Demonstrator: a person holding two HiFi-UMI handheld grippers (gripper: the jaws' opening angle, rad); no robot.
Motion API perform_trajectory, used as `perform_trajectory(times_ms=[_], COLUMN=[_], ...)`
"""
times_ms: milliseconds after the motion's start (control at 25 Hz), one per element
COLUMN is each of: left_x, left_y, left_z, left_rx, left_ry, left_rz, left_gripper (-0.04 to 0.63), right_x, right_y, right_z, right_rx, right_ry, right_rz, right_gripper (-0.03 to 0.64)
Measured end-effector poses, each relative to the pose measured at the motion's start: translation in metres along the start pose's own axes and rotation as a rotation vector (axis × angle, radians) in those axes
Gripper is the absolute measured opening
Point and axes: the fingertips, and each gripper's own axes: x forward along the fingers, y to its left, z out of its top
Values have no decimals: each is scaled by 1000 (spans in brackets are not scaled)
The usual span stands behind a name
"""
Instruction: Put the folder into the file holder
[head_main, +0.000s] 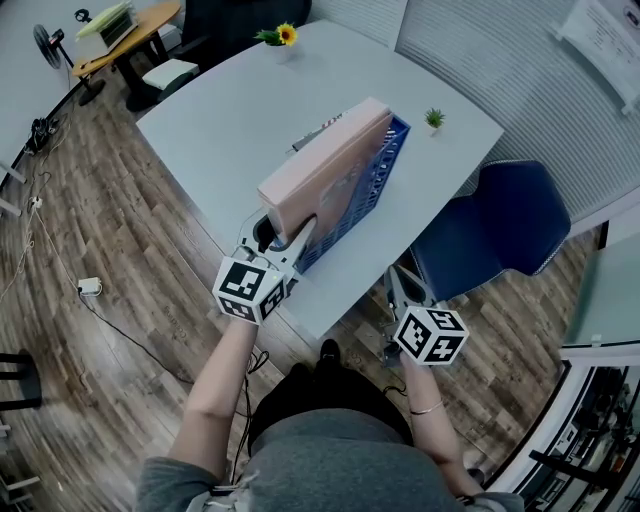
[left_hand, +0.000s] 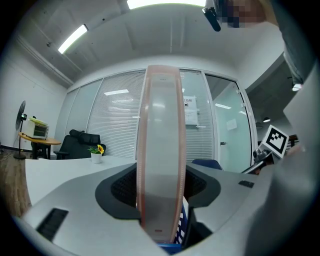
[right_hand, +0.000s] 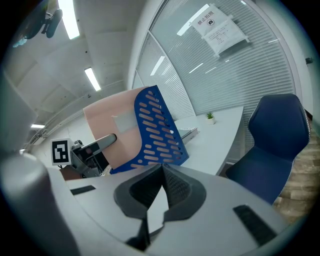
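Observation:
A pink folder (head_main: 325, 165) stands spine-up in the blue slotted file holder (head_main: 375, 185) on the white table (head_main: 230, 110). My left gripper (head_main: 285, 232) is at the folder's near end, open, with a jaw on each side of the spine. In the left gripper view the folder's edge (left_hand: 160, 150) fills the gap between the pads, and a bit of the blue holder (left_hand: 182, 225) shows below. My right gripper (head_main: 395, 290) hangs off the table's near edge, shut and empty. The right gripper view shows the holder (right_hand: 155, 132), the folder (right_hand: 107, 130) and my left gripper (right_hand: 92, 147) beyond the closed right gripper (right_hand: 162, 187).
A blue chair (head_main: 500, 225) stands to the right of the table. A potted sunflower (head_main: 285, 38) and a small green plant (head_main: 434, 118) sit near the far edges. A thin silvery object (head_main: 315, 130) lies behind the holder. A wooden desk (head_main: 130, 35) stands at the far left.

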Motion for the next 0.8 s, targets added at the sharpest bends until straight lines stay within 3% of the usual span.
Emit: perform_trajectory(times_ms=[440,800], left_x=[-32,-71], left_y=[-4,-2], left_z=[-20,-44], left_rx=[-34,-68], left_ry=[56,128], left_rz=[4,70], left_gripper=[229,228], right_x=[-13,-21], right_y=[11,29], right_z=[-11,-26], right_rx=[12,4], right_ry=[-9,2], right_rz=[-20,-12], right_gripper=[6,6])
